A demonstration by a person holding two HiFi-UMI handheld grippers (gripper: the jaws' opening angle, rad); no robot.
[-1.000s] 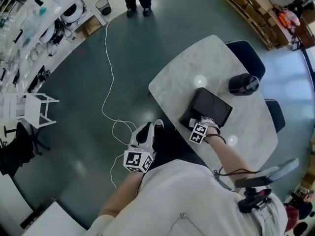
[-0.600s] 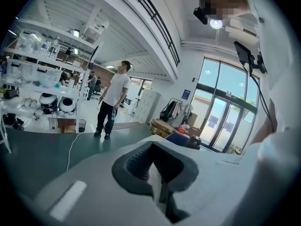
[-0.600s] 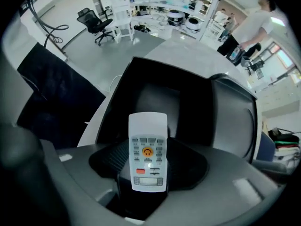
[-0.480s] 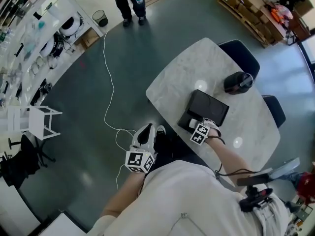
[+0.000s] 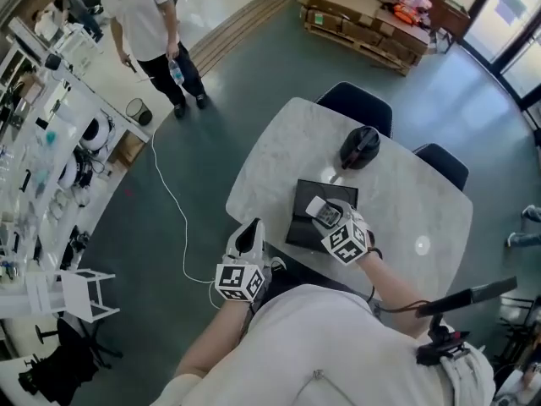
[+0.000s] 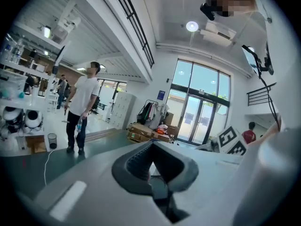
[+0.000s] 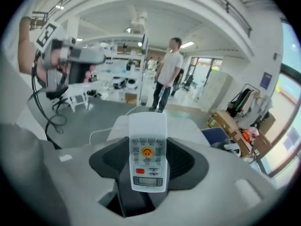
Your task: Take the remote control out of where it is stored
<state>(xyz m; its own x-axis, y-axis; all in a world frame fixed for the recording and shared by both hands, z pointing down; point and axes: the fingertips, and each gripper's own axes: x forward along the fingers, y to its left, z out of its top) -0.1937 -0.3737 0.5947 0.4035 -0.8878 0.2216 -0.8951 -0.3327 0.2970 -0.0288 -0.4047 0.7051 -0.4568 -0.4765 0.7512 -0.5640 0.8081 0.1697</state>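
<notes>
A white remote control (image 7: 148, 152) with an orange round button stands between the pads of my right gripper (image 7: 148, 161), which is shut on it. In the head view the remote control (image 5: 322, 212) is held above a black case (image 5: 304, 222) lying on the marble table (image 5: 279, 150), with the right gripper (image 5: 331, 225) just behind it. My left gripper (image 5: 249, 237) hangs off the table's near edge, over the floor. Its jaws meet at the tips with nothing held, as the left gripper (image 6: 153, 147) view shows.
A black rounded bag (image 5: 359, 146) sits on the table beyond the case. Two dark chairs (image 5: 355, 104) (image 5: 444, 163) stand at the far side. A white cable (image 5: 173, 210) runs over the floor at left. A person (image 5: 152, 24) stands farther off near the shelves.
My right gripper has risen from the case's near edge with the remote control in it. The head view has swung, and the left gripper stays low by the table edge.
</notes>
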